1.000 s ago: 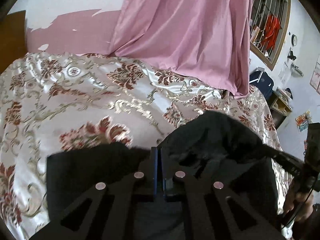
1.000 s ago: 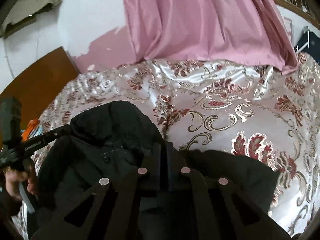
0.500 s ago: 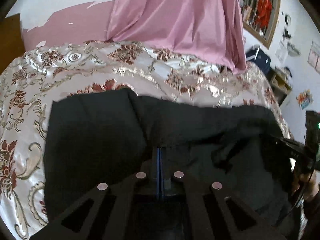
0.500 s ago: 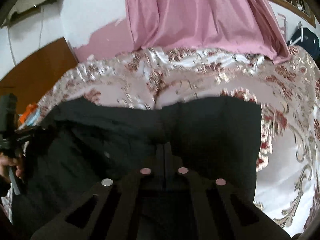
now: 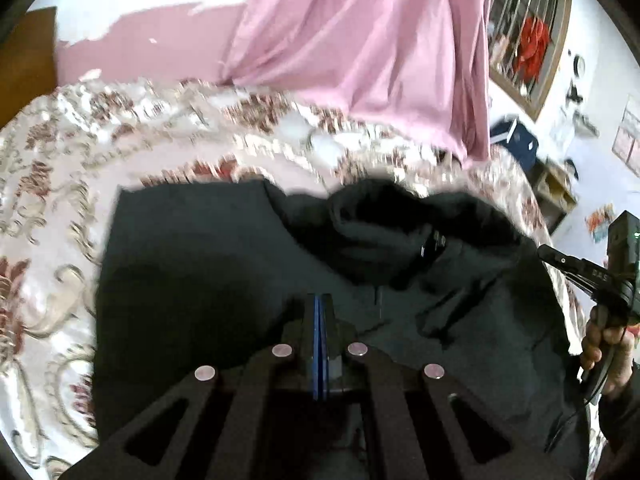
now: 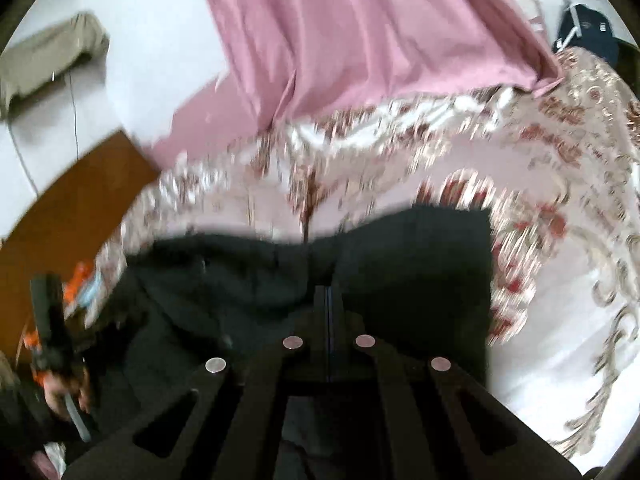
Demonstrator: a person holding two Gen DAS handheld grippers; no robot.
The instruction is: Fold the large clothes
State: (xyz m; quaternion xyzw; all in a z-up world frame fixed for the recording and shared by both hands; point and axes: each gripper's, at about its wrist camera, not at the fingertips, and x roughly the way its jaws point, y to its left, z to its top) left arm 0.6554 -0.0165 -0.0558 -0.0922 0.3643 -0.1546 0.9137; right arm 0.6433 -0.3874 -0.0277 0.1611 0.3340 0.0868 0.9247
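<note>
A large black hooded garment lies spread across the bed, its hood bunched at the far middle. It also shows in the right wrist view. My left gripper is shut on the garment's near edge. My right gripper is shut on the same near edge further along. The right gripper's handle and hand show at the right edge of the left wrist view. The left gripper's handle shows at the left of the right wrist view.
The bed has a shiny cream and red floral cover. A pink curtain hangs behind it. A wooden headboard stands at the left, and a barred window and shelves at the right.
Both grippers have stayed shut on the garment, drawn it back, then moved forward again. The far edge has slackened and the hood shows bunched up. Both views are blurred by motion.
</note>
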